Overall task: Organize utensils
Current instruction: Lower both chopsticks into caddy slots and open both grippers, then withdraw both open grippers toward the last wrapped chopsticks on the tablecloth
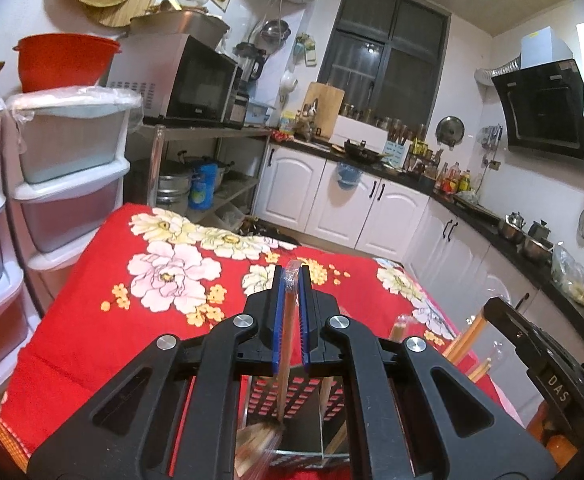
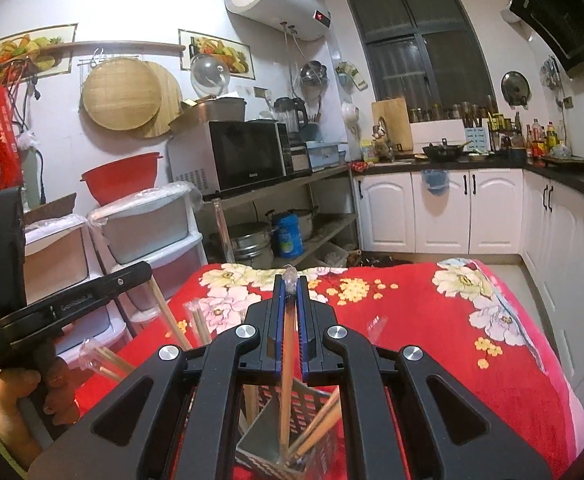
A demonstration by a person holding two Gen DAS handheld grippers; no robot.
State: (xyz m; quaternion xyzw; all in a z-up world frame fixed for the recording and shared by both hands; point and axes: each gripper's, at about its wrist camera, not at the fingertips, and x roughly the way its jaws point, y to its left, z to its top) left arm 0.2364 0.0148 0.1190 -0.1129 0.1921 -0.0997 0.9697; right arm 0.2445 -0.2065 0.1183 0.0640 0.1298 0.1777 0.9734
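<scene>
Red floral tablecloth (image 1: 92,320), both grippers' fingers clamping wrapped chopsticks (image 1: 288,328), lower ends blurred inside perforated holder (image 2: 312,404)

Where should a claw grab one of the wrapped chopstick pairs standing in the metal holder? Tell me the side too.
Take a wrapped chopstick pair by its upper end, coming from above. The pairs lean out of the perforated metal holder with their tops free, while their lower ends sit inside its walls. Both the left claw and right claw already pinch one that way.
</scene>
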